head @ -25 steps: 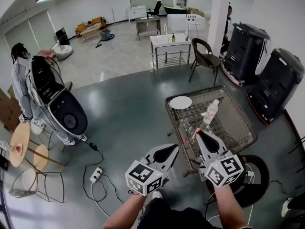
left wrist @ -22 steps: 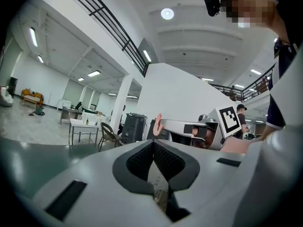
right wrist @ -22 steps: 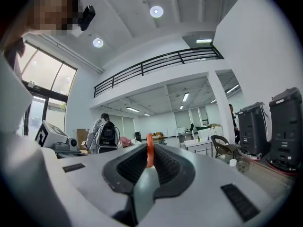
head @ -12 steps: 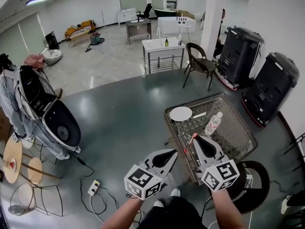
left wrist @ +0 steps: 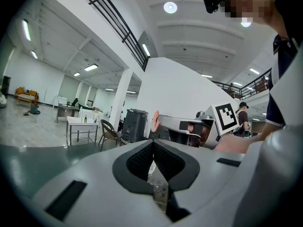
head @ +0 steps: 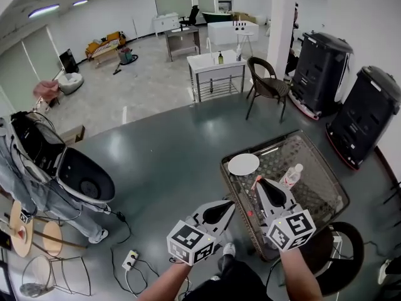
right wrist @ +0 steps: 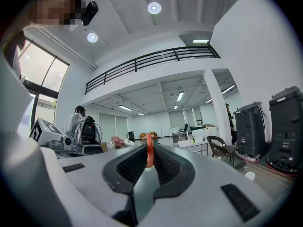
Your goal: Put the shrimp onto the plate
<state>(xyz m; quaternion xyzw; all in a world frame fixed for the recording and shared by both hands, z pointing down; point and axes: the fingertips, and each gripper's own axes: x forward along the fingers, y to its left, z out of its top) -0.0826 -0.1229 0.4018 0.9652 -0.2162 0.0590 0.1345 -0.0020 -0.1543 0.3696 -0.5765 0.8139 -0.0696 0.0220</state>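
Fingers pinching the thin orange shrimp (right wrist: 149,150), the right gripper (head: 258,183) should move farther, low over the round white plate (head: 243,163), before releasing; the left gripper (head: 223,207) has fingers pressed together.

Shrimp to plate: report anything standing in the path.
Nothing visible does. The shrimp, held in the right gripper, is close to the bare plate; the bottle stands off to the right.

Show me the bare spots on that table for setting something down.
Bare glass lies right of the bottle, toward the right rim of the table; the white plate is empty too. Crowded: between plate and bottle, where the right tongs hold the shrimp.
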